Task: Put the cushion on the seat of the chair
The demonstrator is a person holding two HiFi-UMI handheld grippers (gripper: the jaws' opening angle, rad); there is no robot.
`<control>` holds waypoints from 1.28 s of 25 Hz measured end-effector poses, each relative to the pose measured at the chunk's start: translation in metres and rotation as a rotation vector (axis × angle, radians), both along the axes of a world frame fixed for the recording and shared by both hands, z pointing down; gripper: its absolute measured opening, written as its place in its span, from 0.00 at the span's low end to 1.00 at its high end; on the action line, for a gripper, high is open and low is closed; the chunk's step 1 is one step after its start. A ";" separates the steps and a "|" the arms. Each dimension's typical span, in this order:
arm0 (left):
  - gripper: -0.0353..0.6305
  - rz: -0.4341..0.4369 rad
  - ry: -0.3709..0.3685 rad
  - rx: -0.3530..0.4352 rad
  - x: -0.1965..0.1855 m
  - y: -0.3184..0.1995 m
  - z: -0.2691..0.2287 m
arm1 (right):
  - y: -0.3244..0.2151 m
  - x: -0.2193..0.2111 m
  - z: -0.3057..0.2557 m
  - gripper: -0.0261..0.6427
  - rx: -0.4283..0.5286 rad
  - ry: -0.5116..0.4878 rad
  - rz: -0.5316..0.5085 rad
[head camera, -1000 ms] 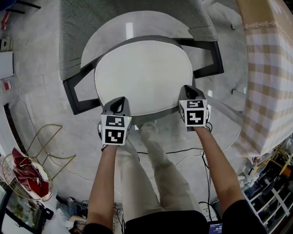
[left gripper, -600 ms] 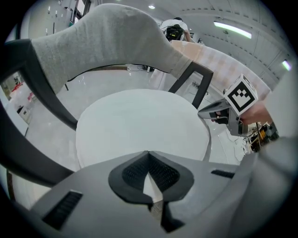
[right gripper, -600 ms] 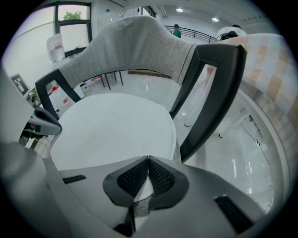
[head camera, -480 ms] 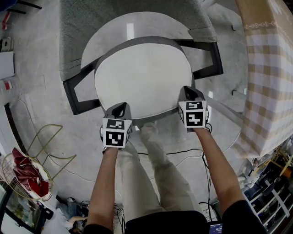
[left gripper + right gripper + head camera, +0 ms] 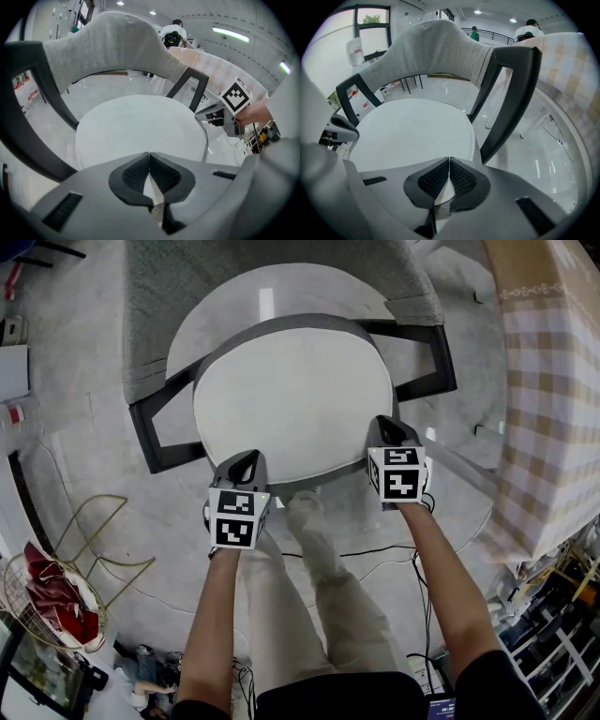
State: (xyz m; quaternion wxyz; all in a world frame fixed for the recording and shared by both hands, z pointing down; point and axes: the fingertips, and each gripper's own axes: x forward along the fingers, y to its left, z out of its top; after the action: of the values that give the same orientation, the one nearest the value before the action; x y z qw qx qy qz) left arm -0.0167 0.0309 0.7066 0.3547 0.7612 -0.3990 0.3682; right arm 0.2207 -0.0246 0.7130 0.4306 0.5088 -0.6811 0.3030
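- A round white cushion [image 5: 292,399] lies flat on the seat [image 5: 319,482] of a dark-framed chair [image 5: 155,432], covering almost all of it; only a thin grey rim of seat shows along the near edge
- The chair has angular black arms and a grey fabric backrest [image 5: 187,296] on the far side, and it stands on a pale glossy floor [image 5: 84,427]
- The left hand-held gripper [image 5: 247,458] sits at the near-left edge of the cushion, its jaws closed, with a sliver of white cushion edge apparently pinched between the pads
- The right hand-held gripper [image 5: 384,424] sits at the near-right edge, also clamped shut, with white cushion material and a little grey fabric showing between its pads
- Both point steeply down towards the near rim, well apart from each other
- A desk draped in a checked cloth [image 5: 553,381] stands to the right of the chair
- Judging by its look, the cushion is light and soft, a thin padded disc that would sag or fold if lifted from one point
- The sensible hold is the one in use: two pinches on the rim, spaced apart, so that it stays spread out
- The smooth cover may slide on the seat, so a sideways tug on letting go could pull it off centre
- The placement looks nearly complete; releasing both edges seems to be what remains
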 end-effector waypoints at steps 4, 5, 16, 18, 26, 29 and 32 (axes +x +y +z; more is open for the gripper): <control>0.06 -0.006 0.023 0.010 0.000 -0.001 -0.013 | -0.003 0.003 -0.013 0.07 0.037 -0.022 0.005; 0.06 -0.007 0.024 0.018 -0.001 -0.003 -0.018 | -0.004 0.002 -0.017 0.07 0.043 -0.032 0.004; 0.06 -0.004 0.067 0.096 0.013 -0.011 -0.119 | 0.000 -0.041 -0.117 0.07 0.071 -0.135 -0.103; 0.06 0.022 0.067 0.112 0.019 -0.012 -0.143 | 0.005 -0.050 -0.137 0.07 0.064 -0.156 -0.120; 0.06 0.009 0.105 0.167 0.023 -0.018 -0.220 | -0.003 -0.077 -0.214 0.07 0.101 -0.218 -0.198; 0.06 -0.019 0.132 0.190 0.023 -0.027 -0.245 | -0.018 -0.081 -0.247 0.07 0.151 -0.231 -0.225; 0.06 -0.034 0.146 0.217 0.026 -0.030 -0.275 | -0.022 -0.080 -0.279 0.07 0.188 -0.248 -0.244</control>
State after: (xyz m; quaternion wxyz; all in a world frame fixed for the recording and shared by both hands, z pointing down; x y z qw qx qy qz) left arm 0.0090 0.0011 0.4314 0.3045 0.8129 -0.4226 0.2605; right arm 0.1408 -0.0467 0.4342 0.3274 0.4191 -0.8109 0.2442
